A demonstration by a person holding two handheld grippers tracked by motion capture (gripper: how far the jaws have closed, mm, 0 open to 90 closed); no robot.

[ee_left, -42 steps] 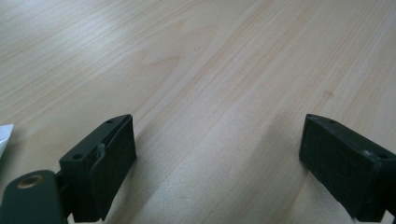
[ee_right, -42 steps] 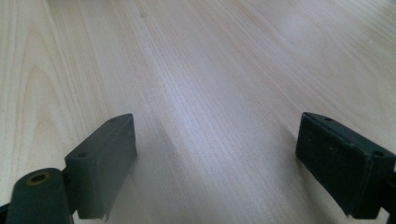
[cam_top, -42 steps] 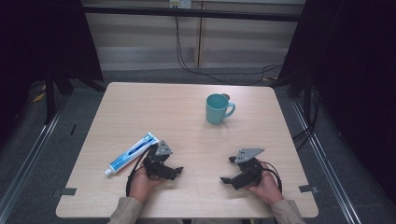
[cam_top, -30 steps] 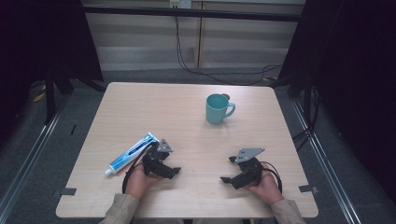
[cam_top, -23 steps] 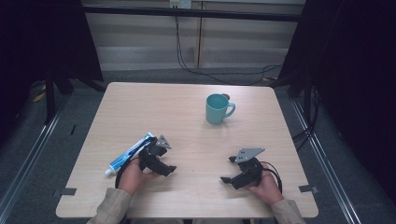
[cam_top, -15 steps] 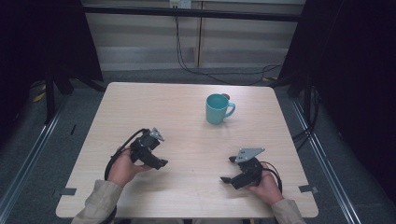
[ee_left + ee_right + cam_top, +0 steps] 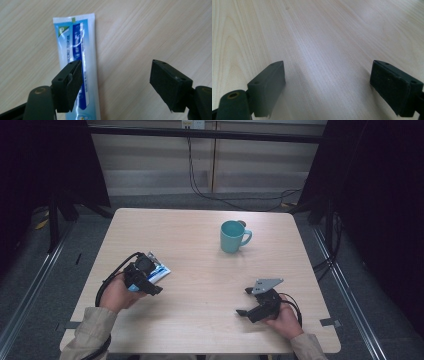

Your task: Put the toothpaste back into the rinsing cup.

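- The left gripper (image 7: 145, 279) is hovering above the toothpaste tube (image 7: 156, 273) on the left part of the wooden table (image 7: 200, 250), and the person's left hand (image 7: 117, 292) is holding it from below.
- In the left gripper view the jaws are pointing down at the table, and the toothpaste tube (image 7: 77, 62) is lying flat under them, with its flat crimped end toward the top of the picture.
- The left jaw is standing over the tube and the right jaw is standing over bare wood, so the tube is not sitting in the middle of the gap.
- The jaws of the left gripper have just been closing a little, but they are staying wide apart and they are gripping nothing; it seems the pads are not touching the tube, although the height above it is hard to judge.
- The right gripper (image 7: 250, 306) is resting low on the near right part of the table in the right hand (image 7: 282, 317), with its jaws wide apart and only bare wood between them.
- The teal mug (image 7: 233, 236) is standing upright on the far part of the table, well apart from both grippers.
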